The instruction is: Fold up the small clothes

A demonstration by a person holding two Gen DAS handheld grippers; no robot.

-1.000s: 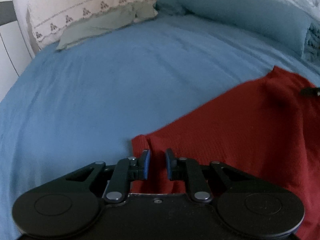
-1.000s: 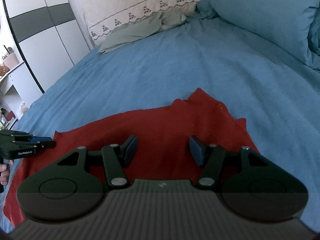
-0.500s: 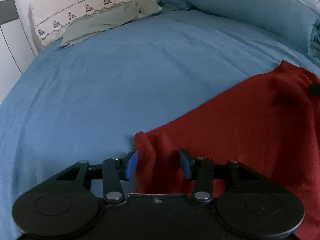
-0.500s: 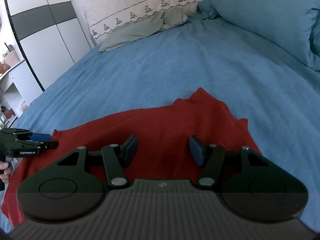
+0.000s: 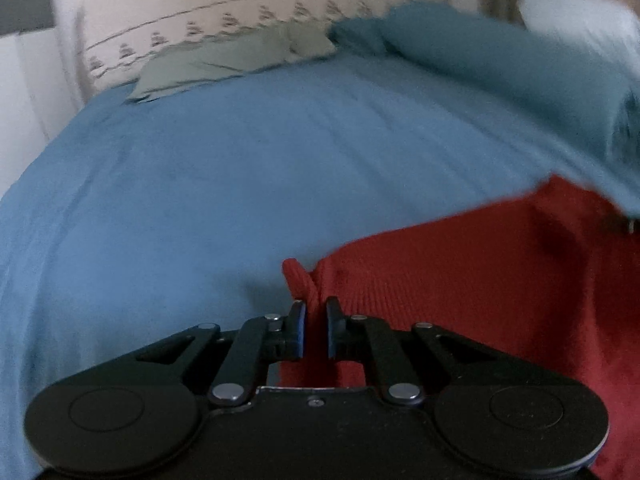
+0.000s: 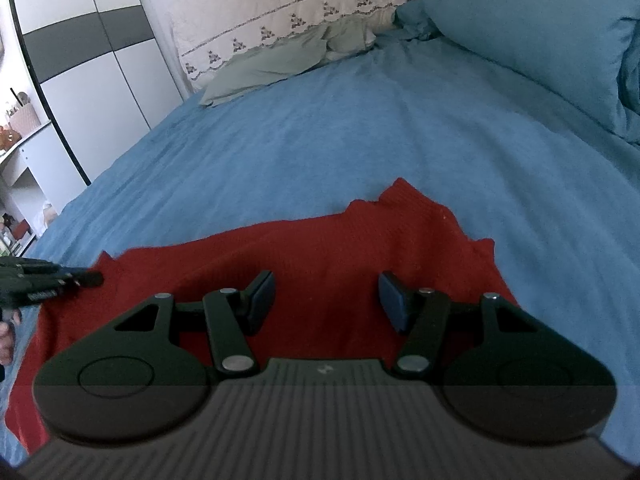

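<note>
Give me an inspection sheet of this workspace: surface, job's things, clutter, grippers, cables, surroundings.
Surface: bed with a blue sheet, lightly wrinkled.
Job's things: red garment spread flat on the near part of the bed; its left corner is bunched.
Clutter: green cloth near the headboard; blue duvet piled at the right.
Grippers: left gripper shut on the garment's bunched corner; right gripper open, over the garment, holding nothing.
Cables: nothing seen.
Surroundings: embroidered cream headboard; white and grey wardrobe; shelves with small items at far left.
</note>
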